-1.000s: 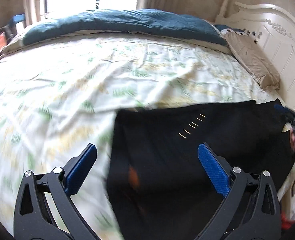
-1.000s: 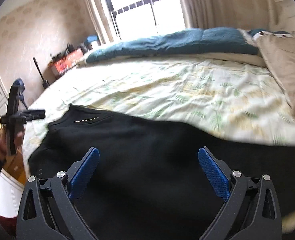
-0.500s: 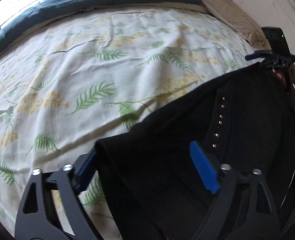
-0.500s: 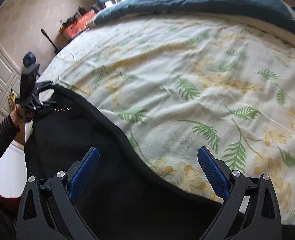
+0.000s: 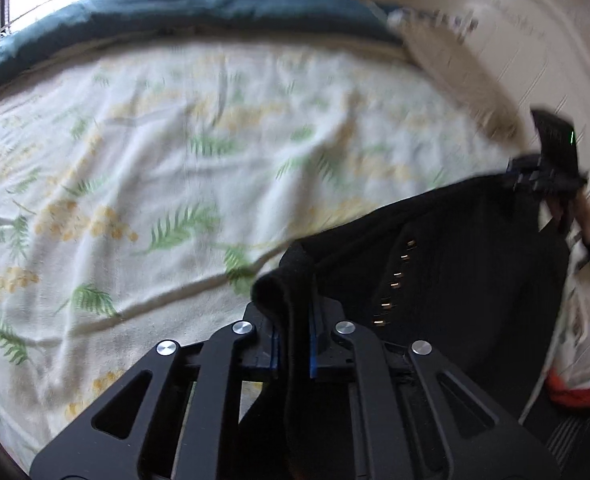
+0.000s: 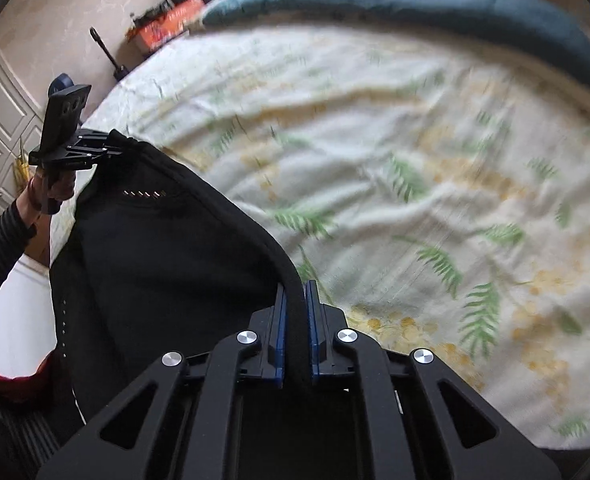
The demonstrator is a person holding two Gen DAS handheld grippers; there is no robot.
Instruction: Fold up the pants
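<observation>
Black pants (image 5: 467,264) hang stretched between two handheld grippers above the near edge of a bed (image 5: 175,152) spread with a fern-and-blossom printed sheet, a teal duvet (image 6: 395,0) bunched along its far side. The left gripper (image 5: 293,336) has its blue pads drawn narrow on a thick, rolled fold of the black cloth, which bulges out just beyond the tips. The right gripper (image 6: 295,316) is likewise pinched tight on a corded edge of the same garment, the hem running away from it toward the far left. Each camera also catches the opposite tool at the other end of the taut upper edge. A short row of small metal studs (image 6: 145,193) glints on the fabric. The material looks soft and fairly heavy, a thick knit that sags under its own weight between the two holds and drapes off the bed's near side; it should bend freely and not slip much in rubbery pads. Judging by the sag, the firm hemmed edges and corners are the sensible places to take hold, since the middle would simply bunch.
</observation>
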